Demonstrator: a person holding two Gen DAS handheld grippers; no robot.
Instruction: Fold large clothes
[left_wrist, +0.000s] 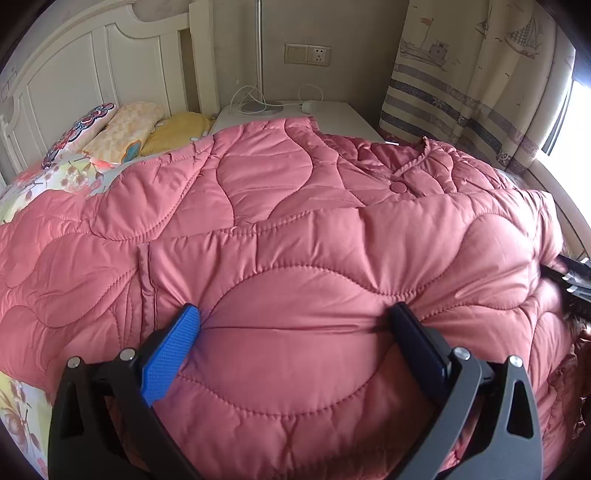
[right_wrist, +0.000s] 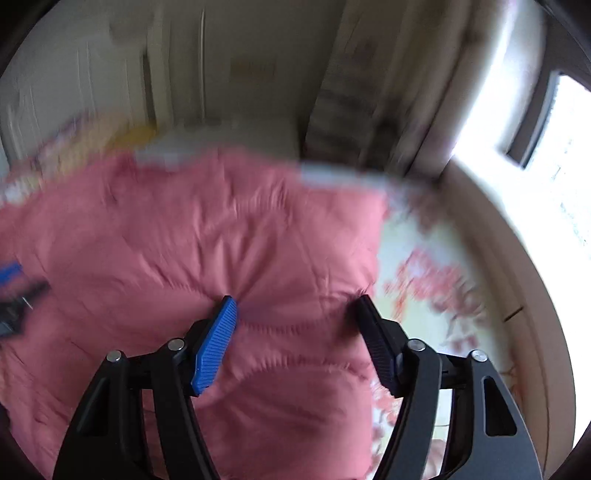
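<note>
A large pink quilted jacket lies spread over the bed, with its collar and a snap button toward the far right. My left gripper stands wide, and both fingertips dig into a thick puffy bulge of the jacket, from which creases radiate. In the blurred right wrist view, my right gripper hovers with its jaws apart over the right edge of the pink jacket. Nothing is clamped between its pads. Its dark frame also shows at the jacket's right side.
A floral bedsheet shows right of the jacket. Pillows lie against the white headboard. A white nightstand with a lamp base and cables stands behind. A patterned curtain and a bright window are at the right.
</note>
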